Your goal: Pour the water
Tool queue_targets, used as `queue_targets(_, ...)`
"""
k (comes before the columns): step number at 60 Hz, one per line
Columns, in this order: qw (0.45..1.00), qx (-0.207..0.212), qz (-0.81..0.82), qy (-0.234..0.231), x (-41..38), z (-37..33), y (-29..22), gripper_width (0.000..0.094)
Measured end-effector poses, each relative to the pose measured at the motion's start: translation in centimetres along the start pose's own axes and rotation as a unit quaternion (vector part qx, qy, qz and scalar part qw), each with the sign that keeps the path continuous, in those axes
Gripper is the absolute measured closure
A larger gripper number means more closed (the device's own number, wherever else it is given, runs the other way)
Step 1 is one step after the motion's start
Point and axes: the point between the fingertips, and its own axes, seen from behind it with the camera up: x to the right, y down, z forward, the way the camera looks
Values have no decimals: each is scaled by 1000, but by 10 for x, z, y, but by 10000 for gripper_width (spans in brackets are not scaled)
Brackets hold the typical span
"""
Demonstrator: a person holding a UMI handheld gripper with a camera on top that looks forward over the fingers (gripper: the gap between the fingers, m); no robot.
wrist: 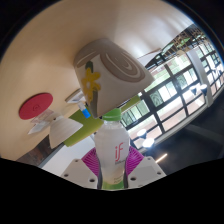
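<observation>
A clear plastic water bottle with a green cap and a white label stands between my fingers, held up in the air. My gripper is shut on the bottle, both magenta pads pressing its sides near the label. The view is tilted upward. Just beyond the bottle's top are green and white plastic pieces and a yellow part whose identity I cannot tell. No cup or receiving vessel shows.
A large round white ceiling fixture hangs above. A red disc sits off to the left on the ceiling. Tall windows with dark frames run along the right, with lit lamps reflected.
</observation>
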Motion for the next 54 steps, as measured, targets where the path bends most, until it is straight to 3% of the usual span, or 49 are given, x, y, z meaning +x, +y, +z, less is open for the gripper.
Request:
queue_targets(12,999,-3,33,13,-4,9,7,650)
queue_targets(20,957,-41,286,40,11,9,44,650)
queue_targets(23,869,-64,490,38,6,4,54,648)
queue_targets(28,657,-47,753,15,-9,1,65,650)
queue_targets(34,399,-16,917,-3,-21,-10,62,651)
queue_targets(35,351,-18,936,14,-33,-17,49,651)
queue_targets(37,307,1,952,-9,-34,-4,40,652)
queue_targets(43,245,8,968,-53,-77,3,3,649)
queue_targets(49,231,1,969,-86,-105,7,-23,650)
queue_targets(54,247,9,965,-86,-117,11,-29,650)
